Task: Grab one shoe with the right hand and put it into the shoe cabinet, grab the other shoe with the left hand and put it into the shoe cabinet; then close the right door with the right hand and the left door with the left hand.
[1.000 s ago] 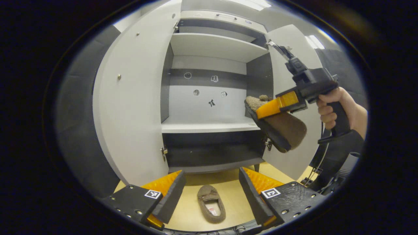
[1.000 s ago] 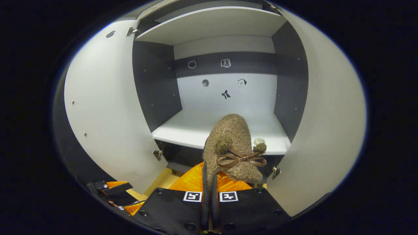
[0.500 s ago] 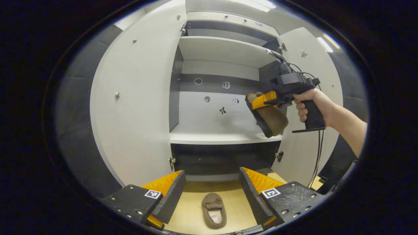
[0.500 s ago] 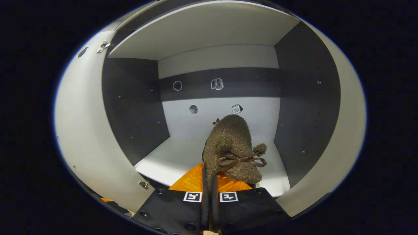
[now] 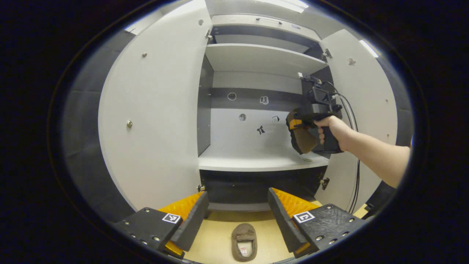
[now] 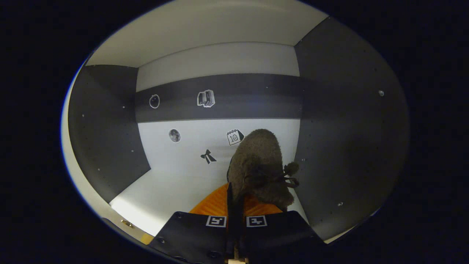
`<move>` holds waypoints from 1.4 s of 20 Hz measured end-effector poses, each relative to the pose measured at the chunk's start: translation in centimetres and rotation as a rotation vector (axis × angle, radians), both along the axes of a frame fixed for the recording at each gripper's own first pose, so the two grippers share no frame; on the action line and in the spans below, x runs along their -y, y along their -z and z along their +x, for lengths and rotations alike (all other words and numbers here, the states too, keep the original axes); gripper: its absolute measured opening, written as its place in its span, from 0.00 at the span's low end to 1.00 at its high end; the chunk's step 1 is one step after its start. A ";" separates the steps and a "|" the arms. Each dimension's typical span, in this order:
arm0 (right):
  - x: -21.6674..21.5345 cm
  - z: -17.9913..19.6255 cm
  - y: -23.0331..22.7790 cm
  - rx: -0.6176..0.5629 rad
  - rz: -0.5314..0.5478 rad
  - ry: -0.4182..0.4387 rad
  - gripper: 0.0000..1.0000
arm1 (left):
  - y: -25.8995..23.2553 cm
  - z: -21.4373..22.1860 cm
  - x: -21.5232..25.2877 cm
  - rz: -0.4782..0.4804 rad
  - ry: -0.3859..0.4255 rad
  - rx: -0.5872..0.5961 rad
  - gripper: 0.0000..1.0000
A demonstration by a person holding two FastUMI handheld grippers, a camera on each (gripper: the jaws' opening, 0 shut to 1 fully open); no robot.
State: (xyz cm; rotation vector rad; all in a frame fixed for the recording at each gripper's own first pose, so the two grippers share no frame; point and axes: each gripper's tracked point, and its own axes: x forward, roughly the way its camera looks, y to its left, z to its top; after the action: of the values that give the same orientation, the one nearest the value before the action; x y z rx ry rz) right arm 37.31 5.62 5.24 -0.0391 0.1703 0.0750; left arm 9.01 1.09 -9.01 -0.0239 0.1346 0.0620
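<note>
Left gripper view: the left gripper [image 5: 237, 216] hangs low in front of the shoe cabinet [image 5: 256, 58], its jaws spread wide and holding nothing. Between its fingers, on the wooden floor [image 5: 216, 242], lies a brown slipper [image 5: 244, 242], toe toward the cabinet, apart from both fingers. Both doors stand open: the left door [image 5: 154, 117] on the left, the right door [image 5: 366, 95] on the right. The middle shelf [image 5: 256, 161] is white. At its right end, a hand [image 5: 331, 130] holds the right gripper [image 5: 295, 126] inside the cabinet opening, with the other slipper [image 5: 304, 139] in its jaws, above the shelf board.

Right gripper view: the right gripper [image 6: 234, 205] is clenched on the heel edge of the other slipper [image 6: 262, 168]; both fingers press against it. The toe points at the cabinet's back wall [image 6: 220, 58], near the right side wall [image 6: 348, 128]. Whether its sole touches the middle shelf [image 6: 176, 187] cannot be told.
</note>
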 end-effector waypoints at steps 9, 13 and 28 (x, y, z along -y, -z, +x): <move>-0.7 2.4 2.2 0.005 -0.017 0.007 0.08 | -0.1 0.4 -0.5 0.025 -0.047 -0.007 0.95; -1.2 2.4 2.7 -0.013 -0.022 -0.018 0.12 | 0.0 0.4 -0.5 0.019 -0.052 -0.006 0.95; -2.3 -7.1 -3.0 0.110 -0.039 -0.076 1.00 | 0.1 0.3 -0.4 -0.002 -0.039 -0.028 0.95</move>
State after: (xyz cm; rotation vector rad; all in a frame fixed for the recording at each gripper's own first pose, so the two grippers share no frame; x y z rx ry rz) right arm 30.23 7.89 8.21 -0.0883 0.0607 0.1450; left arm 9.33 1.49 -9.10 -0.0277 0.1619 0.1012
